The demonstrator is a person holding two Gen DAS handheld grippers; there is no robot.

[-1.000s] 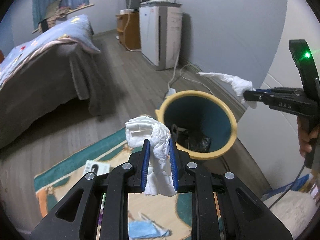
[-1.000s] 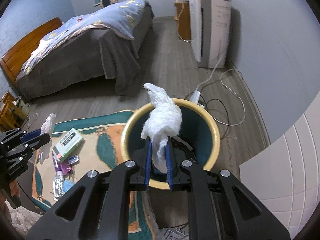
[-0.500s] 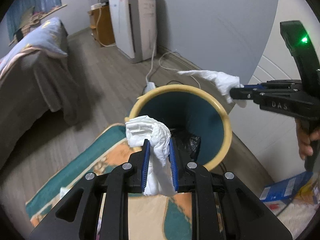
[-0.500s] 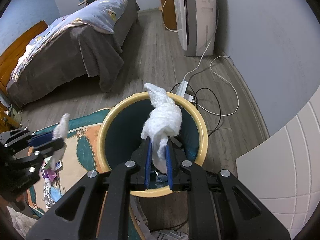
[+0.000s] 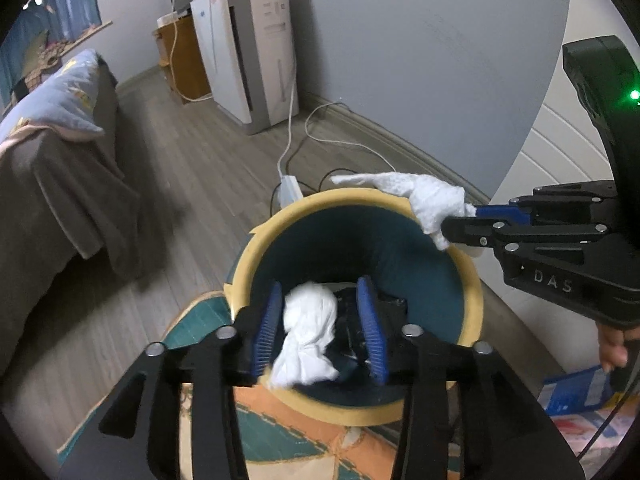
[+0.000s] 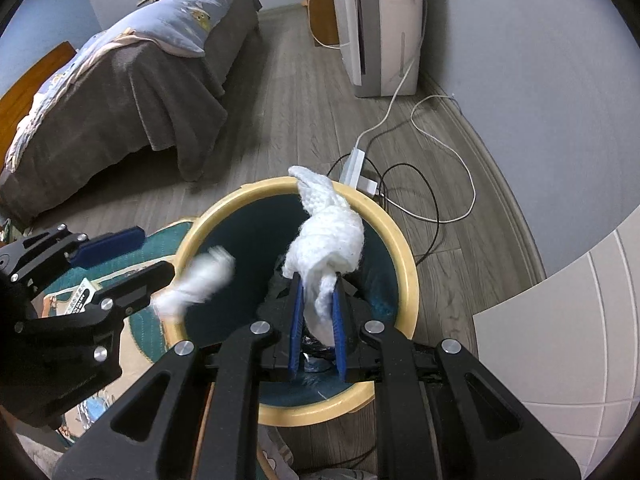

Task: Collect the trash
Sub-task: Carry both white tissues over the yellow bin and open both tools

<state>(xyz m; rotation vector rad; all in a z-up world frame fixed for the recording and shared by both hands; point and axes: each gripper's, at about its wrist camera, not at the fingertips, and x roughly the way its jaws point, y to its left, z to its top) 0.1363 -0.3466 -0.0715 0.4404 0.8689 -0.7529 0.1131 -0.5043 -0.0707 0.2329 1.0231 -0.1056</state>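
Note:
A round bin with a yellow rim (image 5: 468, 280) and dark teal inside stands on the floor; it also shows in the right wrist view (image 6: 404, 256). My left gripper (image 5: 320, 328) is open over the bin's near rim. A crumpled white tissue (image 5: 308, 332) sits loose between its blue pads, blurred in the right wrist view (image 6: 196, 284). My right gripper (image 6: 316, 320) is shut on a second white tissue (image 6: 332, 240) and holds it above the bin's mouth. It also shows in the left wrist view (image 5: 468, 220) at the bin's far right rim.
A patterned teal and orange rug (image 5: 280, 432) lies under the bin with small litter (image 6: 80, 296) on it. A power strip and cables (image 6: 360, 168) lie behind the bin. A bed (image 6: 120, 80) is at left, a white appliance (image 6: 380, 20) by the wall.
My left gripper has moved over the bin and opened, releasing its tissue, which is dropping. My right gripper has kept its tissue and come closer over the bin.

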